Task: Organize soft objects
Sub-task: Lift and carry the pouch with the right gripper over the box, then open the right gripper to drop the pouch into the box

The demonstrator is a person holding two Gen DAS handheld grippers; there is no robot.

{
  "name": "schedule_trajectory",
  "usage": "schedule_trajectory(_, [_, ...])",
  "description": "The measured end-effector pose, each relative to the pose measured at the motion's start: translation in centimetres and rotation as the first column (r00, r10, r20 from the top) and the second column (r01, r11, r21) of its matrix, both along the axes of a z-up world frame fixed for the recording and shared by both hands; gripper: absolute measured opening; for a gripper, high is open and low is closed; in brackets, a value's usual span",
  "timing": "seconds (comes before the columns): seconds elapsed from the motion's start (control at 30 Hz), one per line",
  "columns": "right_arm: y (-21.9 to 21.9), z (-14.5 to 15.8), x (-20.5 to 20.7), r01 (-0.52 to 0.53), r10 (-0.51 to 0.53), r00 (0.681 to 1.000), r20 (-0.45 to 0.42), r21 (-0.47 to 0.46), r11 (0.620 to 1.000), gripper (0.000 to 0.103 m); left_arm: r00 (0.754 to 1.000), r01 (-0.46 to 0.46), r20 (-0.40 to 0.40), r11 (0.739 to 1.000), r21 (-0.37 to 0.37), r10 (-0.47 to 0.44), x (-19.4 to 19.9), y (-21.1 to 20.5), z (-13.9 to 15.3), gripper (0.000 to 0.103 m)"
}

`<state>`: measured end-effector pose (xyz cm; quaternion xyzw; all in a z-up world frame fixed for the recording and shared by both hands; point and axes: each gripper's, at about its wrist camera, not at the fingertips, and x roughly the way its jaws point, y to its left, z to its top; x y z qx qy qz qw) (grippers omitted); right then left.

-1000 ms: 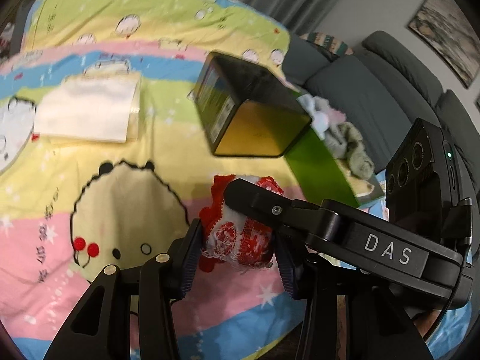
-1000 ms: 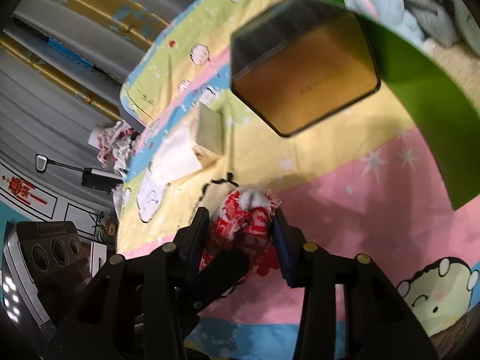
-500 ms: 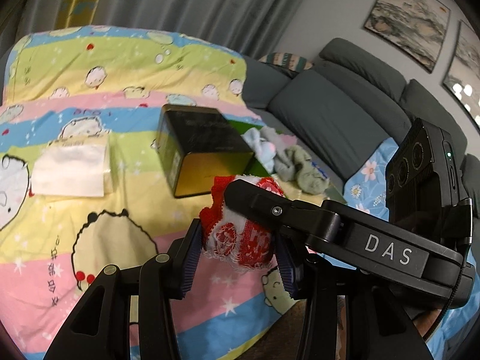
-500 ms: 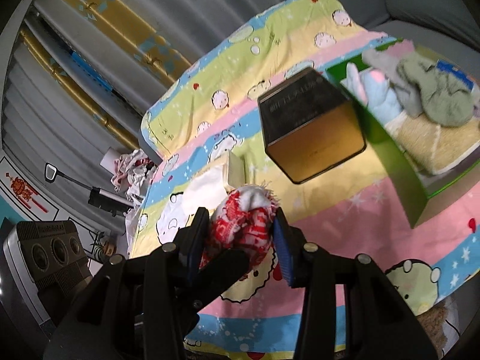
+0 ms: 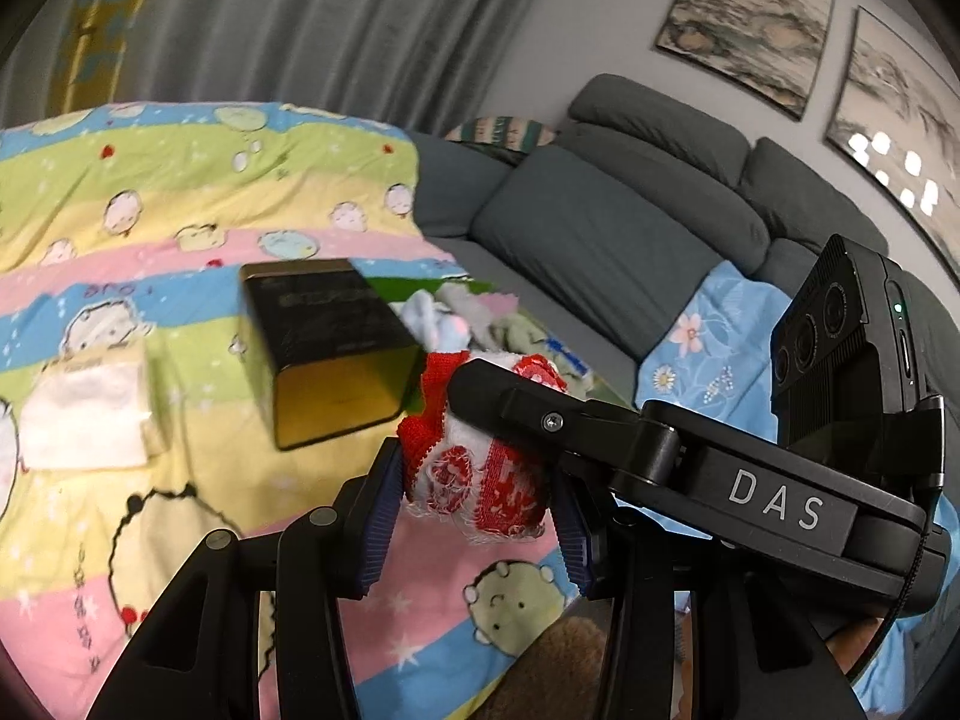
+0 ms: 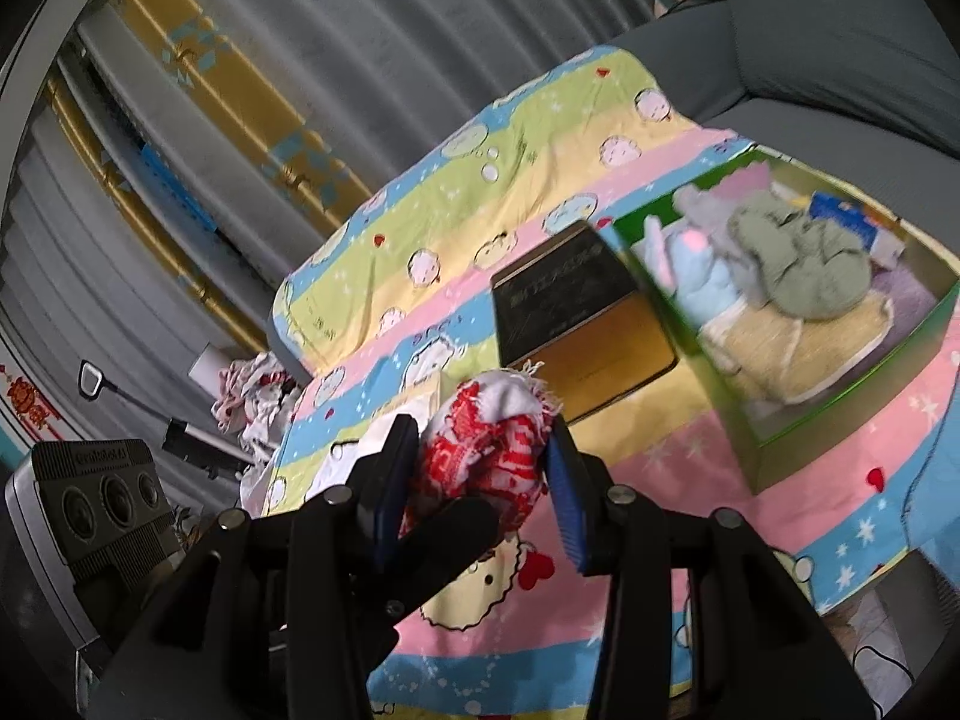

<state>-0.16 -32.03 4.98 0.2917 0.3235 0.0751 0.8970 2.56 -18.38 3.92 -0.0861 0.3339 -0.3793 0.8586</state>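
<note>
Red-and-white patterned cloth bundle [image 5: 480, 474] is pinched from both sides at once: left gripper [image 5: 477, 510] has its blue ribbed pads pressed into it, and right gripper [image 6: 480, 480] clamps the same bundle [image 6: 486, 450] from the other side, one of its fingers crossing over the top in the left view. Both jaws stand partly closed, set by the wad's bulk. Bundle hangs clear above the pastel striped cartoon blanket [image 5: 180, 210].

Key relation: green open box [image 6: 840, 420] holding pale blue and grey-green soft items lies ahead and to the right of the bundle in the right view, well apart. Dark rectangular tin with gold end face [image 6: 576, 324] sits between bundle and box, just beside the box's near wall. In the left view the tin [image 5: 324, 348] blocks most of the box.

Judgement: likely drop target is the box; path should pass over or right of the tin. Right gripper looks nearer the box opening. White folded cloth [image 5: 84, 414] lies left of the tin, off that path.
</note>
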Motion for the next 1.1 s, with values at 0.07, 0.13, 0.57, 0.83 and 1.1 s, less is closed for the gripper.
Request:
schedule_trajectory(0.07, [-0.6, 0.3, 0.0, 0.019, -0.019, 1.0, 0.013, -0.003, 1.0, 0.042, 1.0, 0.018, 0.012, 1.0, -0.009, -0.018, 0.4, -0.7, 0.3, 0.047])
schedule_trajectory(0.13, [-1.2, 0.6, 0.1, 0.046, -0.046, 0.999, 0.023, -0.006, 0.999, 0.042, 0.999, 0.041, 0.018, 0.999, -0.018, -0.04, 0.9, -1.5, 0.5, 0.047])
schedule_trajectory(0.57, [-9.9, 0.7, 2.9, 0.256, -0.255, 0.966, 0.032, -0.027, 0.966, 0.043, 0.974, 0.228, 0.009, 0.973, -0.042, -0.228, 6.7, -11.7, 0.5, 0.047])
schedule_trajectory(0.83, [-15.4, -3.5, 3.8, 0.361, -0.359, 0.932, -0.055, 0.029, 0.932, 0.043, 0.948, 0.309, -0.08, 0.951, 0.017, -0.307, 9.6, -17.7, -3.0, 0.047])
schedule_trajectory(1.1, [-16.8, -5.7, 4.0, 0.398, -0.389, 0.912, -0.131, 0.05, 0.916, 0.049, 0.956, 0.28, -0.127, 0.953, 0.114, -0.265, 9.3, -19.1, -4.8, 0.066])
